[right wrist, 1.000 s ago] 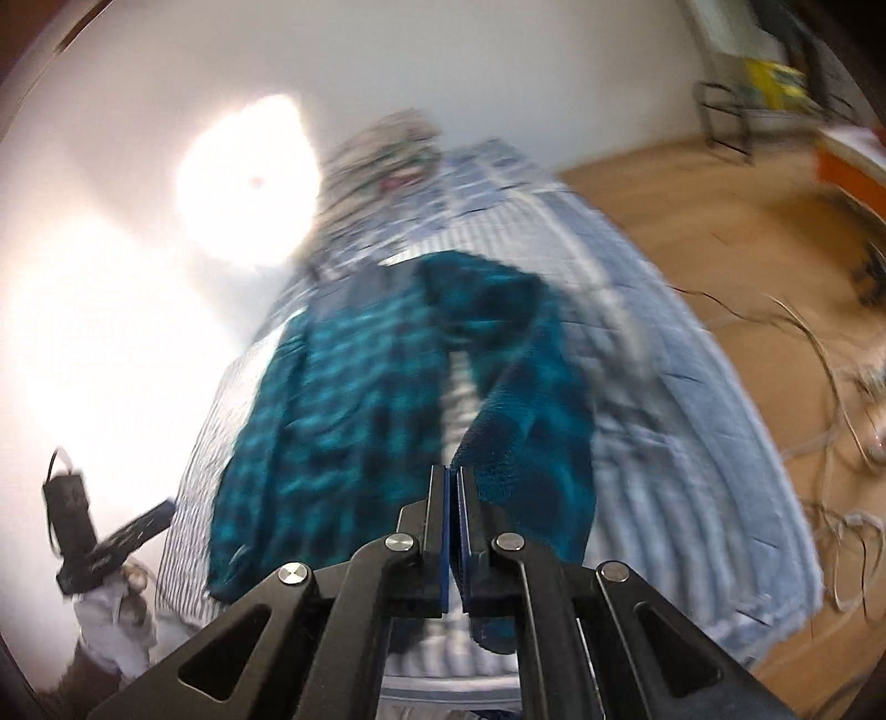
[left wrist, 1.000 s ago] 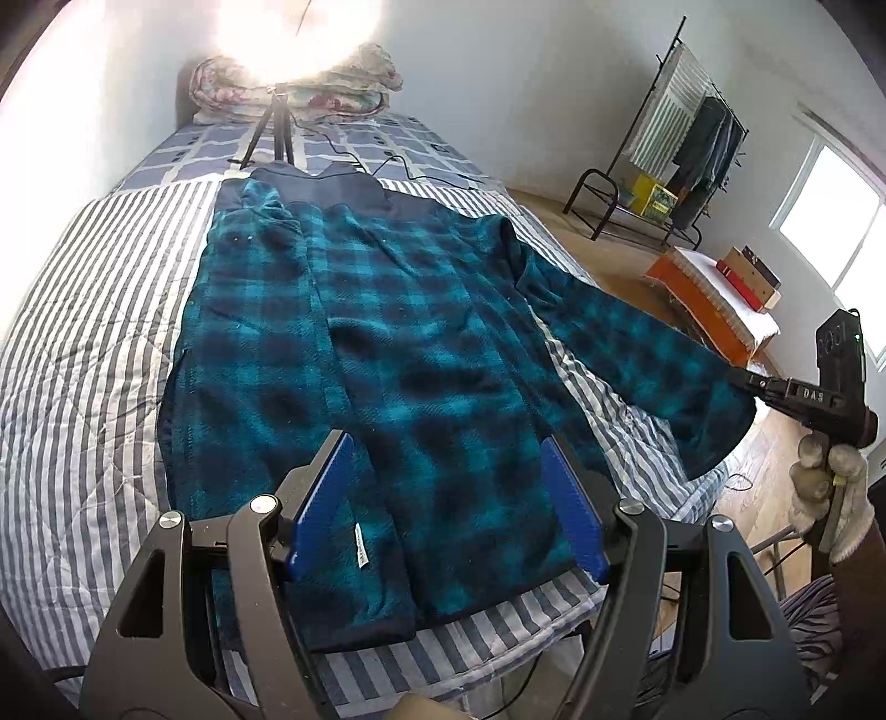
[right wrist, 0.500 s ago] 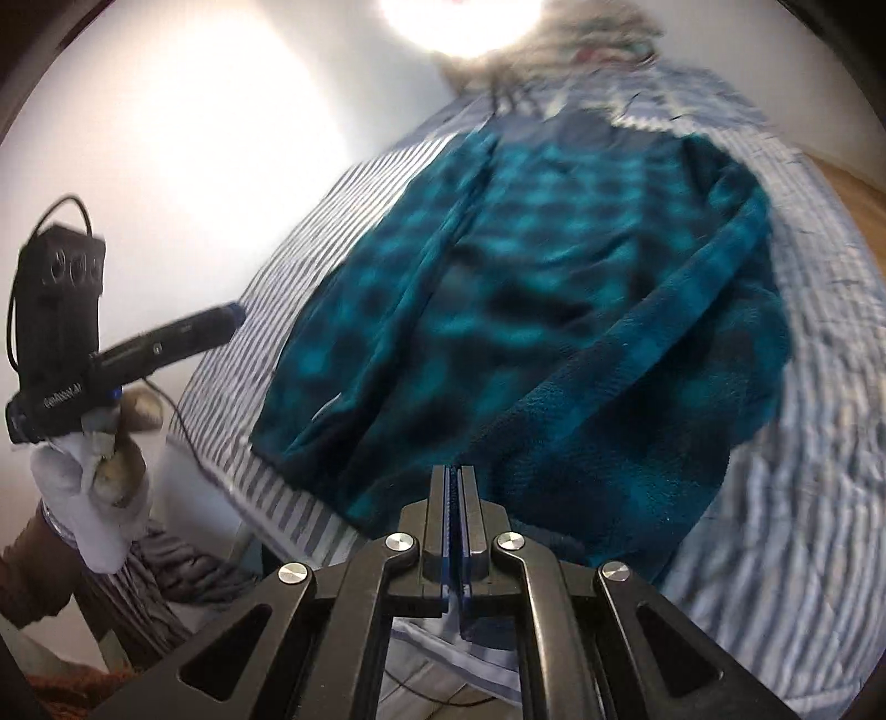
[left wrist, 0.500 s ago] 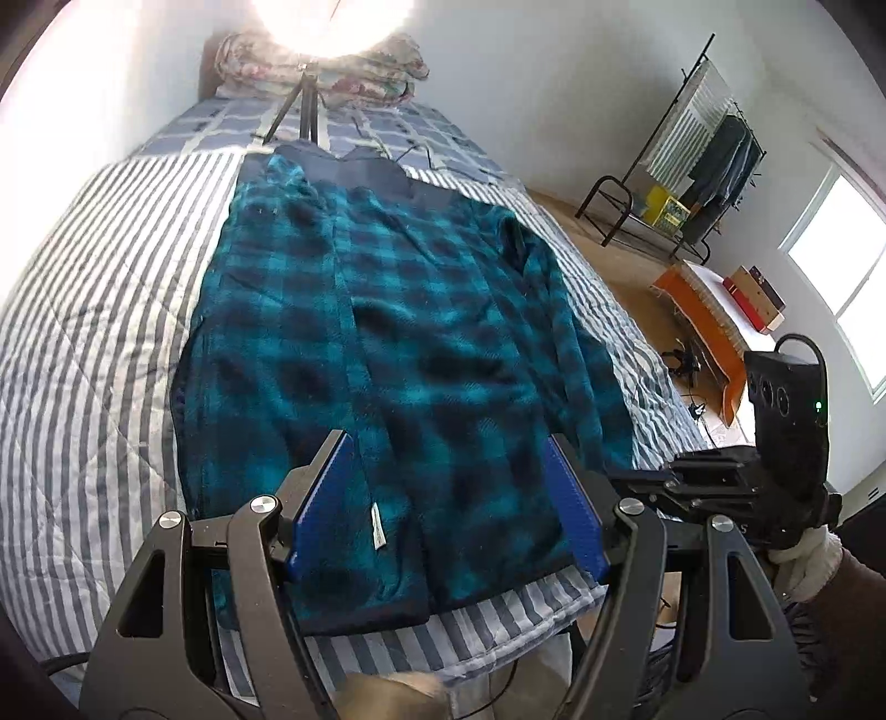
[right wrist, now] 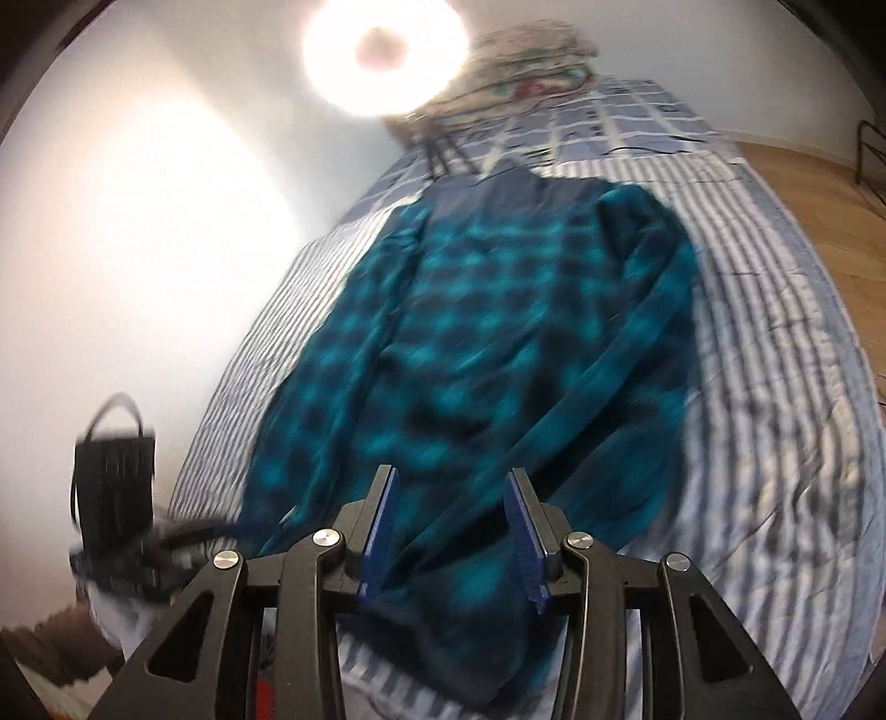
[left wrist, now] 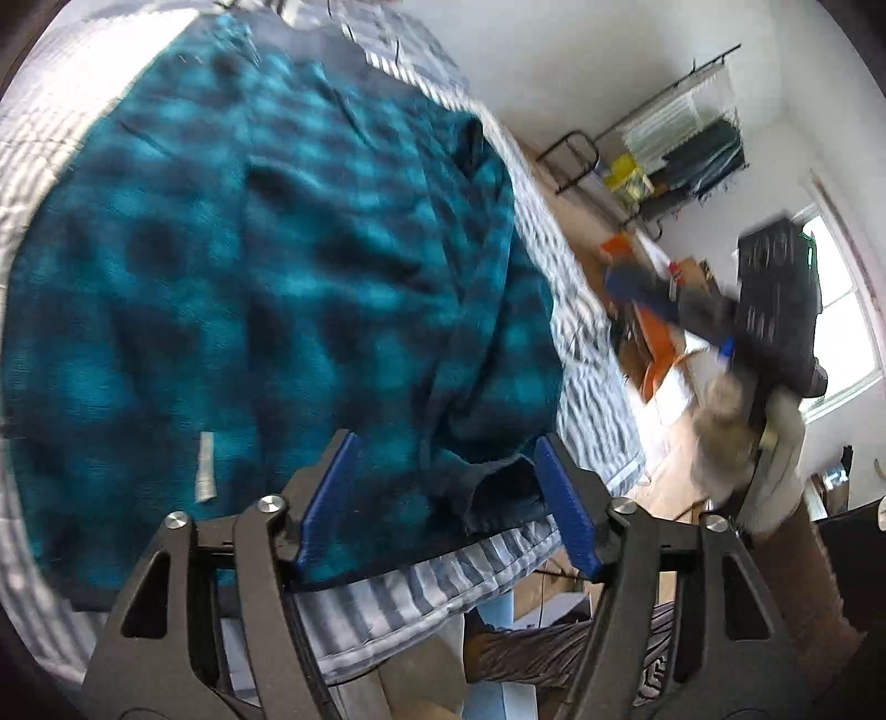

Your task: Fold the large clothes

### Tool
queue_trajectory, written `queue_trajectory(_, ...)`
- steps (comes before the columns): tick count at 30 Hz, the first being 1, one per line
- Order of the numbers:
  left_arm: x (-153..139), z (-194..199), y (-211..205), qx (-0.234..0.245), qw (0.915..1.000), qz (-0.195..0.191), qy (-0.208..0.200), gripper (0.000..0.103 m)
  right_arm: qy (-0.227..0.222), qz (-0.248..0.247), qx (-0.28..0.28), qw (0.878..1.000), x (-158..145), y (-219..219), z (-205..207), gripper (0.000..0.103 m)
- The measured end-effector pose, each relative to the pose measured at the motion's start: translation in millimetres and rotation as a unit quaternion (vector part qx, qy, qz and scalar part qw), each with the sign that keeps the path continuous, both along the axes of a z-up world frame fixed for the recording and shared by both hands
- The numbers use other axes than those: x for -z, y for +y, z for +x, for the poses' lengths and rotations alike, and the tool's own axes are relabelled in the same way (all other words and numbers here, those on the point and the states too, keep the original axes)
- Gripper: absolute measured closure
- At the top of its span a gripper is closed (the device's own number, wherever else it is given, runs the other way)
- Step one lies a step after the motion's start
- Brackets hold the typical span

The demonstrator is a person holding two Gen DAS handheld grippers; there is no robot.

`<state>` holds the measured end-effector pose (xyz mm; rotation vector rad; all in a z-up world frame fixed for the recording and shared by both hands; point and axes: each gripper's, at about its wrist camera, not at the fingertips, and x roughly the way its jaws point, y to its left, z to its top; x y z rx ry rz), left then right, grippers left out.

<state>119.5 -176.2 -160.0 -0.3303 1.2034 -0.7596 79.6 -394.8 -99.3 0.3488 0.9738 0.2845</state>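
Observation:
A large teal and black plaid jacket (left wrist: pixel 266 266) lies spread on the striped bed (left wrist: pixel 587 354), its right sleeve folded in along the body; it also shows in the right wrist view (right wrist: pixel 498 343). My left gripper (left wrist: pixel 448 493) is open and empty, just above the jacket's hem and sleeve cuff (left wrist: pixel 498 493) near the bed's foot. My right gripper (right wrist: pixel 451 531) is open and empty above the lower part of the folded sleeve. The right gripper also shows blurred in the left wrist view (left wrist: pixel 653 293), off the bed's right side.
A ring light (right wrist: pixel 382 50) on a tripod and folded bedding (right wrist: pixel 531 61) are at the head of the bed. A clothes rack (left wrist: pixel 681 144) and an orange box (left wrist: pixel 653 343) stand on the wooden floor to the right. The left gripper's body (right wrist: pixel 113 487) is low left.
My right gripper has opened and let go of the sleeve, which now lies folded along the jacket. My left gripper has dropped closer to the hem and tilted.

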Motion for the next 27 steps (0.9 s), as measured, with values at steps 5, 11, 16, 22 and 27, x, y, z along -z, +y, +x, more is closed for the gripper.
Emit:
queue_trajectory(5, 24.2, 6.9, -23.7, 0.014, 0.9994, 0.014, 0.027, 0.044, 0.006, -0.011, 0.044, 0.999, 5.3, -44.6, 49.7, 0.058)
queue_trajectory(11, 42.5, 12.8, -41.2, 0.031, 0.9984, 0.02, 0.041, 0.048, 0.018, 0.015, 0.101, 0.995, 21.9, -95.4, 117.4, 0.056)
queue_trajectory(16, 48.8, 12.9, -45.5, 0.042, 0.9976, 0.025, 0.049, 0.06, 0.03, 0.016, 0.15, 0.988, 46.5, -125.5, 166.0, 0.056)
queue_trajectory(22, 54.9, 10.6, -57.1, 0.066, 0.9962, 0.029, 0.049, 0.082, 0.054, 0.049, 0.196, 0.978, 79.8, -154.9, 204.8, 0.059)
queue_trajectory(27, 51.2, -0.9, -66.0, 0.095, 0.9942, 0.045, 0.02, 0.097, 0.059, 0.055, 0.191, 0.978, 89.0, -157.7, 219.7, 0.098)
